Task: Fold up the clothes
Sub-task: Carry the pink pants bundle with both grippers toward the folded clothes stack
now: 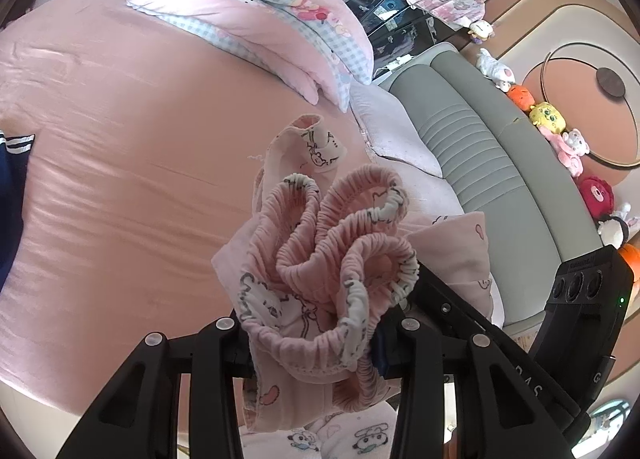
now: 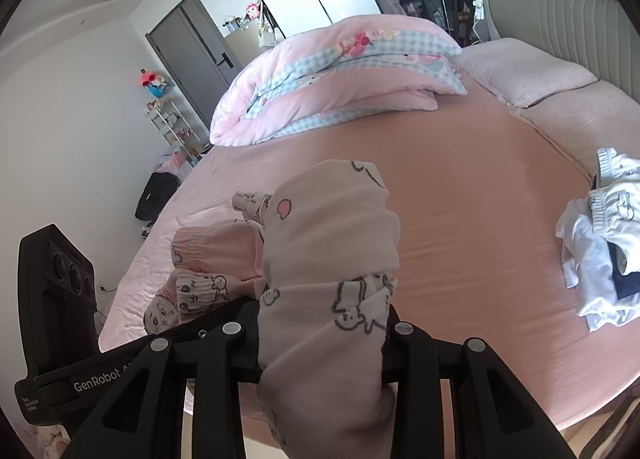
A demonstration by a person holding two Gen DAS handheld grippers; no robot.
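A round bed point(image 2: 460, 219) with a pink sheet fills both views. A folded pink and blue-check quilt point(image 2: 340, 71) lies at the upper centre of the right view. A heap of white and navy clothes point(image 2: 600, 255) sits at its right edge. Pink cartoon-print pants point(image 1: 332, 259) hang bunched at lower centre of the left view, above the bed. The left tongs point(image 1: 316, 343) pinch the gathered waistband; the right tongs point(image 2: 320, 343) are clamped on the pants' fabric, lower centre

pale pink trousers point(image 1: 320, 259) (cartoon animal outlines, hearts), salmon pink bedsheet point(image 1: 120, 139), pink-and-blue gingham quilt point(image 1: 248, 19)
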